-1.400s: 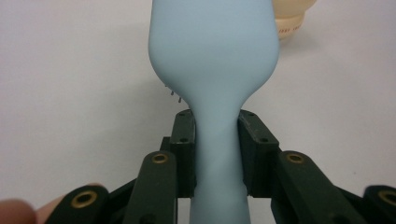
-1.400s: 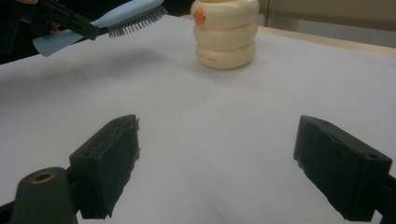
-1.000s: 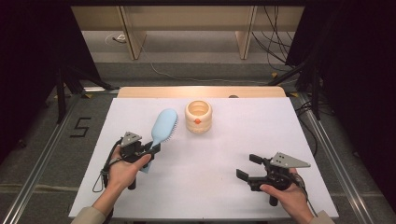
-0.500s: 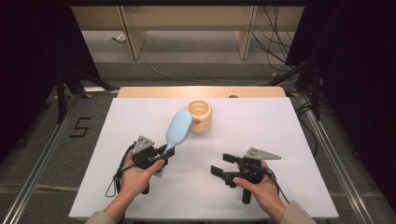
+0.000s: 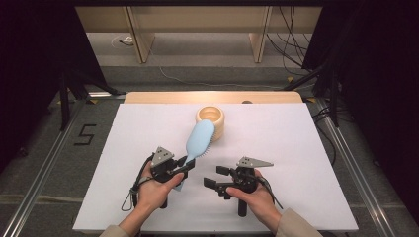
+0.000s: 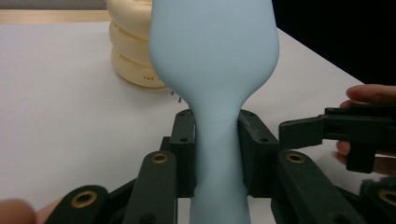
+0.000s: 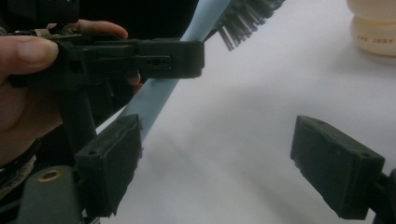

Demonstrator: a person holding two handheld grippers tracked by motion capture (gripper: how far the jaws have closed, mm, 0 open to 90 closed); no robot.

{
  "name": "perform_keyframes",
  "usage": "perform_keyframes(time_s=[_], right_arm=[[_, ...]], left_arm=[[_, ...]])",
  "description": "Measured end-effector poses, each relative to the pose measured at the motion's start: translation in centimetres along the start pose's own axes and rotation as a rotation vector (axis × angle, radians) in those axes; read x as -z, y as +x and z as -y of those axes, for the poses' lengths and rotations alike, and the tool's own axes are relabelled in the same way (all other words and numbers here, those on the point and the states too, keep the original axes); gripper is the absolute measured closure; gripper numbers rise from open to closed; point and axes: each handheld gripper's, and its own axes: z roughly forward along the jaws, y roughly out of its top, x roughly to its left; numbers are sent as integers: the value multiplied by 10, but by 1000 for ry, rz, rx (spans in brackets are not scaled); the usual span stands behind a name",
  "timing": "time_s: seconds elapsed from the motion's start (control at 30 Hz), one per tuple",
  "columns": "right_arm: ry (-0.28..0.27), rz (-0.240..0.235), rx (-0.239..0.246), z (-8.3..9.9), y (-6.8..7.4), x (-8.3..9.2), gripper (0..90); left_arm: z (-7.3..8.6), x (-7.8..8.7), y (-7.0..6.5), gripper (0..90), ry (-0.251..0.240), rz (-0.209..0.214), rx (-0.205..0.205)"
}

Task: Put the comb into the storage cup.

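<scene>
Left gripper (image 5: 182,167) is clamping the narrow neck of the pale blue plastic hairbrush (image 5: 199,140), carrying it above the white table sheet (image 5: 296,148) with its long axis running from the jaws up toward the cream ribbed round pot (image 5: 211,118). Right gripper (image 5: 213,177), jaws apart on nothing though just narrowing, is sitting just beside the brush's handle end, which is lying to its left, nearer than anything else.

"5" on floor (image 5: 85,134); cup (image 7: 373,28) print maybe "THE JUDY".
</scene>
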Motion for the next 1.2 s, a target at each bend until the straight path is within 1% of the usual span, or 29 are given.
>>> perform_keyframes(time_s=[0.13,0.17,0.23,0.27,0.4,0.6,0.7,0.83,0.93,1.2], right_arm=[[1,-12,-19,2,1,-8,195],[3,-18,-32,2,1,-9,197],[3,-20,-28,2,2,-13,203],[6,-24,-37,2,2,-14,206],[5,-32,-45,3,4,-18,209],[4,-44,-61,3,5,-22,214],[2,-44,-60,3,6,-24,214],[3,-46,-71,3,6,-26,214],[-4,-47,-74,2,6,-27,215],[-7,-50,-85,2,6,-30,216]], left_arm=[[1,-3,-5,694,7,15,2],[1,-4,-6,694,5,16,0],[1,-5,-8,694,9,22,-1],[1,-6,-9,693,7,20,-4],[1,-8,-11,693,7,25,-9],[3,-9,-12,693,9,25,-14],[3,-9,-12,693,8,26,-5],[3,-9,-12,693,4,27,4],[3,-10,-12,693,2,37,14],[3,-10,-14,693,-9,42,7]])
